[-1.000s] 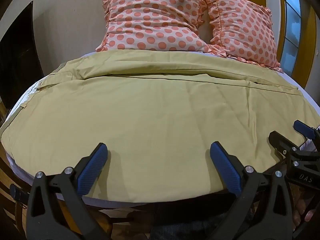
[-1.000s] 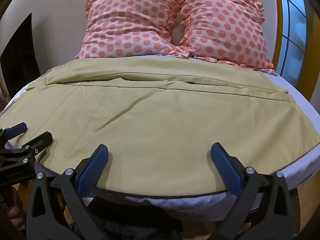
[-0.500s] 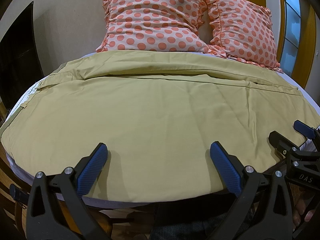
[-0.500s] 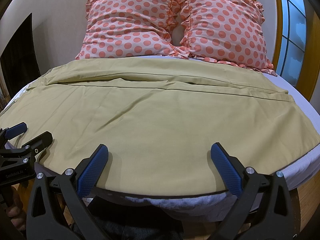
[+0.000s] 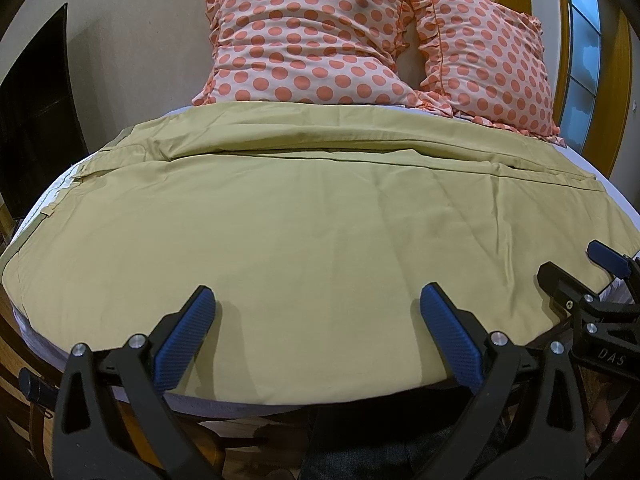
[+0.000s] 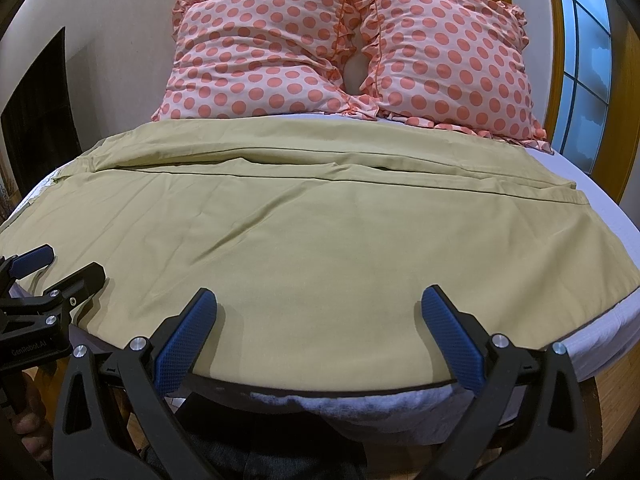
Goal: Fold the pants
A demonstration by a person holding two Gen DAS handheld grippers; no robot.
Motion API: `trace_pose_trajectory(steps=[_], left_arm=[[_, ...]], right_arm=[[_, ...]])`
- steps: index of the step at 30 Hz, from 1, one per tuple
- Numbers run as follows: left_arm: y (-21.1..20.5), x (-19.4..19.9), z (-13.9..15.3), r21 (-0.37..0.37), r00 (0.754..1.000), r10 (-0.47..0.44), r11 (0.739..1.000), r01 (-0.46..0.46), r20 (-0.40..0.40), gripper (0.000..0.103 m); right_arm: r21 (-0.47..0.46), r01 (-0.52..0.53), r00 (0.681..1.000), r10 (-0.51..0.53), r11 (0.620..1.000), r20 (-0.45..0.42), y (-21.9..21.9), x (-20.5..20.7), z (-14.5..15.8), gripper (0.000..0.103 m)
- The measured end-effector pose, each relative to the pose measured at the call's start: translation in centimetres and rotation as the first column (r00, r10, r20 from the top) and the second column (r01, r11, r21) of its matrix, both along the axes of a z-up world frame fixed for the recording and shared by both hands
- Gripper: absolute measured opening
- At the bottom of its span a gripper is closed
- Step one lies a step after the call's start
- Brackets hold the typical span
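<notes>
Khaki pants [image 5: 304,220] lie spread flat across the bed, waistband at the left, legs running right; they also show in the right wrist view [image 6: 320,232]. My left gripper [image 5: 316,320] is open and empty, hovering over the near edge of the pants. My right gripper [image 6: 318,322] is open and empty over the same near edge, further right. The right gripper shows at the right edge of the left wrist view [image 5: 576,272], and the left gripper at the left edge of the right wrist view [image 6: 52,268].
Two pink polka-dot pillows [image 5: 320,40] lean on the wall at the head of the bed. A white sheet [image 6: 600,344] covers the mattress under the pants. A window [image 6: 580,60] is at the right, a dark opening [image 5: 36,112] at the left.
</notes>
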State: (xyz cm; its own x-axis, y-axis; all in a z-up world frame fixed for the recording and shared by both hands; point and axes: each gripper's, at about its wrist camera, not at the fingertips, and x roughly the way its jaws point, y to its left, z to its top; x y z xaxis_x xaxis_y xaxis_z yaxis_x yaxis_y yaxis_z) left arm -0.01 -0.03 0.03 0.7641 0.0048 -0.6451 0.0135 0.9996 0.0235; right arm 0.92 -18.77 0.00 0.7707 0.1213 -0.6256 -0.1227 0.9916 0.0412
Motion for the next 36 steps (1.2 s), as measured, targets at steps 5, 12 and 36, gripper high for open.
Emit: trace_pose_trajectory(steps=[5,12,36], left_arm=[[-0.29,-0.20,0.79,0.000,1.000,0.000,1.000,0.000,0.002,0.101],[-0.30,-0.23,0.81,0.000,1.000,0.000,1.000,0.000,0.003,0.101],[-0.31,-0.31,0.83,0.001,1.000,0.000,1.000,0.000,0.007,0.101]], right_arm=[[0.001,0.000,1.000,0.000,1.000,0.003,0.01,-0.04,0.09,0.102],[0.000,0.001,1.000,-0.001,1.000,0.004,0.07,-0.10,0.04,0.102],[0.001,0.001,1.000,-0.001,1.000,0.010,0.03,-0.19,-0.01,0.102]])
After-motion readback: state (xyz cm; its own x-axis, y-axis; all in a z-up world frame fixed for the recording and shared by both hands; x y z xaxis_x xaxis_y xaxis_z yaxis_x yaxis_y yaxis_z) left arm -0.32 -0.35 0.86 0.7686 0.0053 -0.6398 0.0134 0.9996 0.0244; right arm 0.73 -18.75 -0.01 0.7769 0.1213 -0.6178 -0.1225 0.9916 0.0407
